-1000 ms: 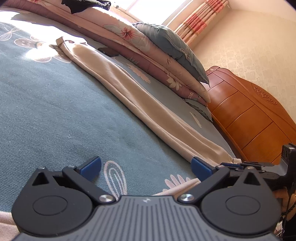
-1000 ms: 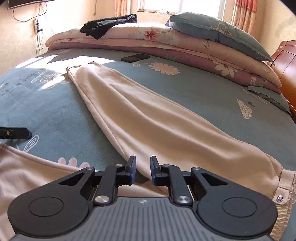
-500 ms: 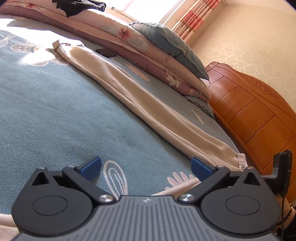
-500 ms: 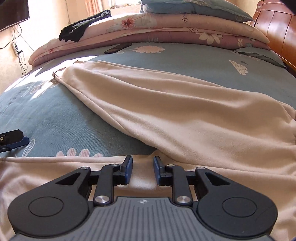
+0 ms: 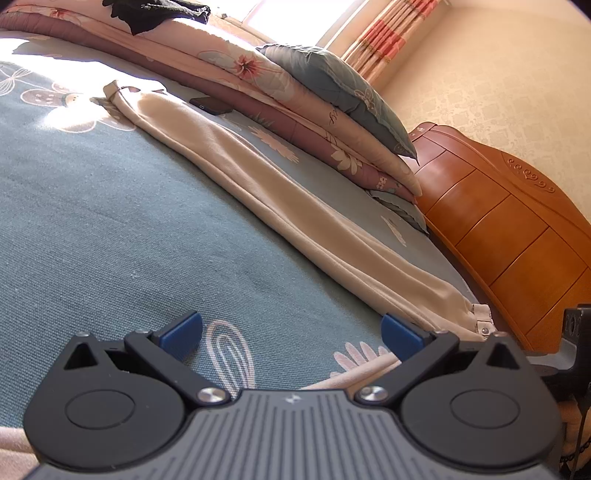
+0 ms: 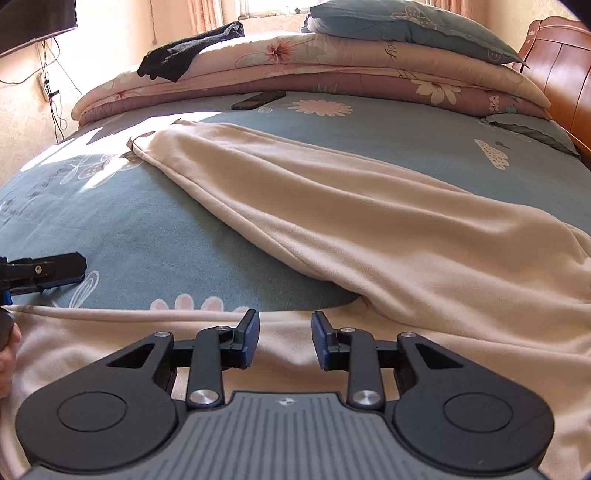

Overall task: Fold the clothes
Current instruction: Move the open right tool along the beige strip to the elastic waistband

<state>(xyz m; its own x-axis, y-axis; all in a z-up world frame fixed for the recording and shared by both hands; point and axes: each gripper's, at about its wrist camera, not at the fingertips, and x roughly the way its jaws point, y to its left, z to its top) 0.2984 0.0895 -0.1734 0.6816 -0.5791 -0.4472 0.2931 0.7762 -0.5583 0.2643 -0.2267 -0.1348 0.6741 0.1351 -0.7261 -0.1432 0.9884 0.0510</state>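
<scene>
Cream trousers (image 6: 369, 221) lie spread on the teal bed sheet (image 6: 110, 221), one leg running diagonally to the far left and the other leg (image 6: 110, 332) lying across the near edge. My right gripper (image 6: 285, 332) hovers low over the cloth where the two legs meet. Its jaws are opening, with flat fabric under the gap and neither pad pressing on it. My left gripper (image 5: 291, 328) stands wide open over bare sheet beside the near leg's edge, holding nothing. Its finger (image 6: 48, 273) shows at the left of the right wrist view.
Folded floral quilts (image 6: 332, 66) with a grey-blue pillow (image 6: 406, 26) and a black garment (image 6: 192, 51) on top line the far side. A dark phone (image 6: 258, 100) lies on the sheet before them. A wooden headboard (image 5: 517, 221) bounds the right.
My right gripper has dropped closer to the trousers and rolled, and its jaws have spread from a narrow gap to a wider one. The left gripper stays wide open in place.
</scene>
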